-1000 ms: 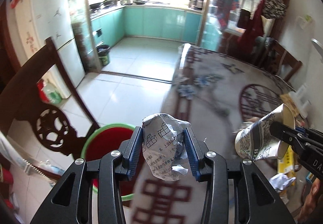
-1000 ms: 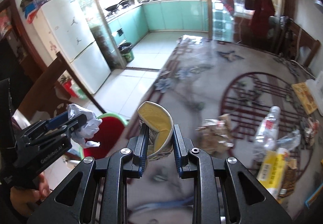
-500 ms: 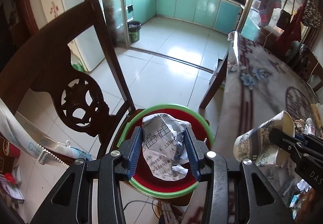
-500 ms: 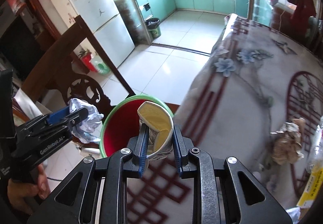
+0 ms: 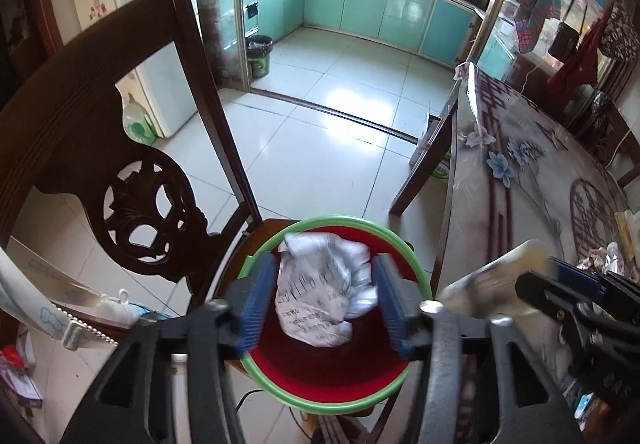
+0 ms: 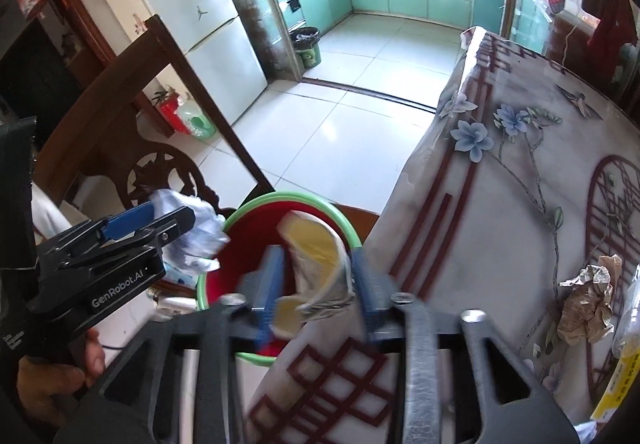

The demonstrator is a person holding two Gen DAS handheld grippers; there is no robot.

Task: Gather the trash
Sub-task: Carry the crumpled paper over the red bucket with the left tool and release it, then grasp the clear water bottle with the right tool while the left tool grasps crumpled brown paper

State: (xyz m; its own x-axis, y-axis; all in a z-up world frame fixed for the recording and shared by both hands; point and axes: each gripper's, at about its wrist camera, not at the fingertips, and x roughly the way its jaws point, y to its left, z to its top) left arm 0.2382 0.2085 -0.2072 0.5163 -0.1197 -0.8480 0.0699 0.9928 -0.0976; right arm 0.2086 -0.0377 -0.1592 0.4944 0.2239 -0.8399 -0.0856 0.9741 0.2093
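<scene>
The left tool point(image 5: 326, 298) has its jaws opening, blue pads drawn clear of the crumpled printed paper point(image 5: 326, 292) that sits loose between them, directly above the red bucket with a green rim point(image 5: 416, 272). The right tool point(image 6: 316, 284) is likewise opening; the squashed paper cup point(image 6: 316, 264), yellow inside, lies tilted between its pads with a gap on the left pad's side, over the bucket's near rim and the table point(image 6: 500, 204) edge.

The bucket stands on the seat of a dark carved wooden chair point(image 5: 132, 200), whose back rises just left of it. The table, under a flowered cloth, butts close against the bucket on the right. Farther along the table lie a crumpled brown wrapper point(image 6: 588, 300) and a yellow packet point(image 6: 616, 380). A hand point(image 6: 52, 380) grips the left tool's handle.
</scene>
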